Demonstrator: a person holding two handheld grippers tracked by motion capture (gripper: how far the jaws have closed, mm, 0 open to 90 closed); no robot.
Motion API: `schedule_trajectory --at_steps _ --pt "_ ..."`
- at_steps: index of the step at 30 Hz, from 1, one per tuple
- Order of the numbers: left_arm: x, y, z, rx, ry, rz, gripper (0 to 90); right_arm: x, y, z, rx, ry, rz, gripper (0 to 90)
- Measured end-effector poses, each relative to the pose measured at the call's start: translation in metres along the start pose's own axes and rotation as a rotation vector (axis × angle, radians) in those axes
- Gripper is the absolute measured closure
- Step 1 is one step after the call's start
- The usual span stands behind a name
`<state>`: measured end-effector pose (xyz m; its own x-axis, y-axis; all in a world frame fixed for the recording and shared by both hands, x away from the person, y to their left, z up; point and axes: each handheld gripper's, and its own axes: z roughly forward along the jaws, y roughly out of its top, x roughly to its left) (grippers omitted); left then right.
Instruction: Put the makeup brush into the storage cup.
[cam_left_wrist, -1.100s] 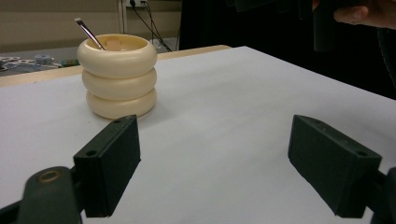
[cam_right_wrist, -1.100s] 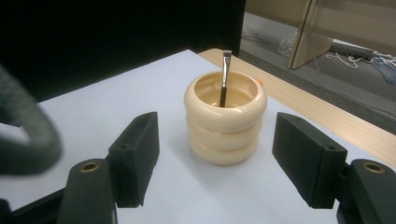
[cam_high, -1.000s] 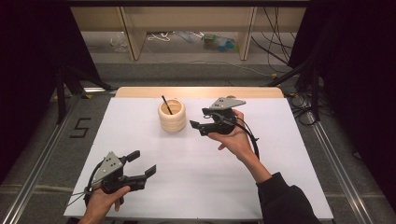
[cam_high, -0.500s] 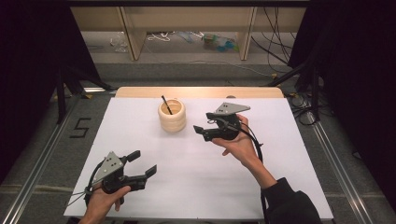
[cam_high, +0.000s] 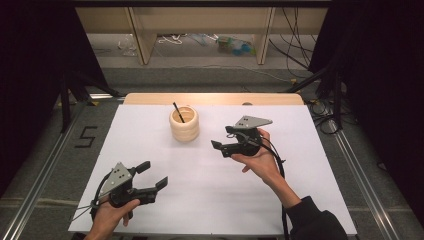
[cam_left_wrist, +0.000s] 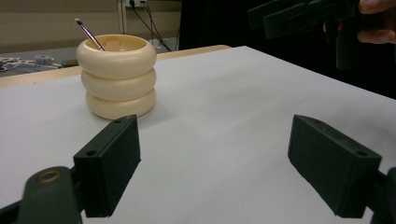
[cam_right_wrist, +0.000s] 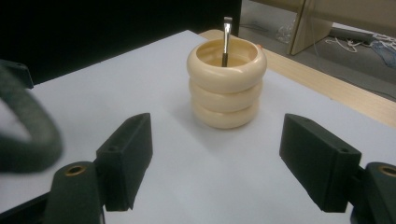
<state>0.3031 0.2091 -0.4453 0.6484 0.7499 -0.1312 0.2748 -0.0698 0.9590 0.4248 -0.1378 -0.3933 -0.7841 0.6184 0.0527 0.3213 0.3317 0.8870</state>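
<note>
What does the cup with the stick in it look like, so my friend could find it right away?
Start at the big white table and look toward its far edge, a little left of the middle. There stands a cream holder shaped like three fat rings stacked up, ahead of the right gripper. It is the only pale rounded thing there, and a thin dark stick leans out of its top.
</note>
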Motion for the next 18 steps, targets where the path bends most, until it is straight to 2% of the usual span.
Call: schedule_trajectory --at_steps 13,18 --pt "0.0 0.0 0.0 -0.001 -0.001 0.0 16.9 0.004 -0.008 -0.013 -0.033 -0.015 0.023 21.3" --pt "0.0 0.0 0.0 -0.002 -0.001 -0.001 16.9 0.006 -0.014 -0.017 -0.035 -0.002 0.027 21.1"
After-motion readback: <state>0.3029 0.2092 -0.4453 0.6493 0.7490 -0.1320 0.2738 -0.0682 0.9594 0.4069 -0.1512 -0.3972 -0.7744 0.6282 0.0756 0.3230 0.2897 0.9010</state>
